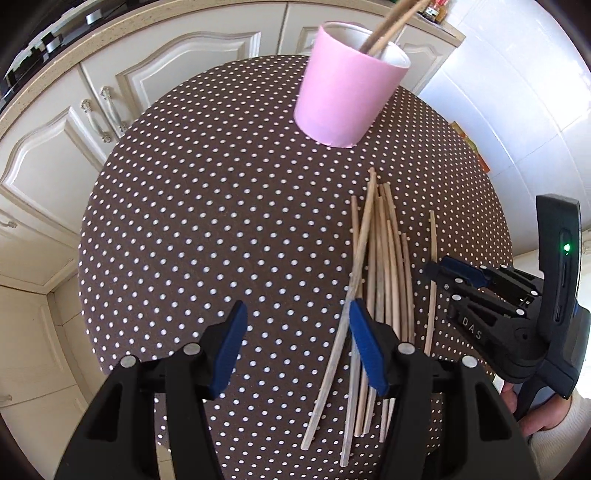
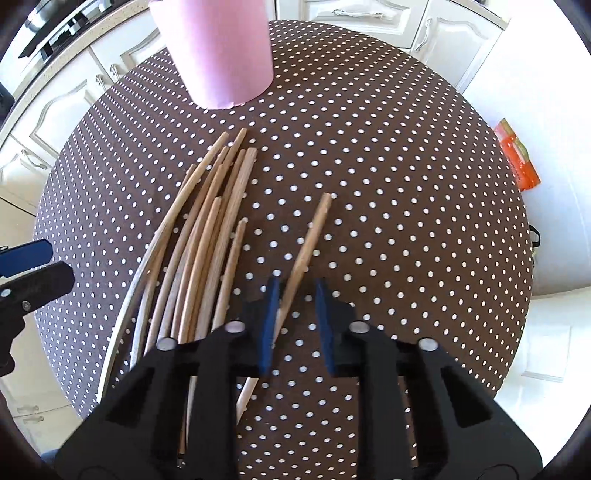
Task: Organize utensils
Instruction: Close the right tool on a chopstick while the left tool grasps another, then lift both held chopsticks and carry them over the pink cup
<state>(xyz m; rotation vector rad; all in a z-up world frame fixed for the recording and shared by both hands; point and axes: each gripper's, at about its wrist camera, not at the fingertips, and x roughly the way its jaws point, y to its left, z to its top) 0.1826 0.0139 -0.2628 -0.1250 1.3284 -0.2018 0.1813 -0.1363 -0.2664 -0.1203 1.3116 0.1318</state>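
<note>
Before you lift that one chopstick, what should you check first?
1. Lone chopstick sits between the right tool's pads: ok.
2. Both pads squeeze it: not ok, a gap shows on one side.
3. Lone chopstick lies apart from the chopstick pile: ok.
4. Pink cup stands upright on the polka-dot table: ok.
5. Cup has room beside the chopsticks already in it: ok.
6. Left tool open, holding nothing: ok.
</note>
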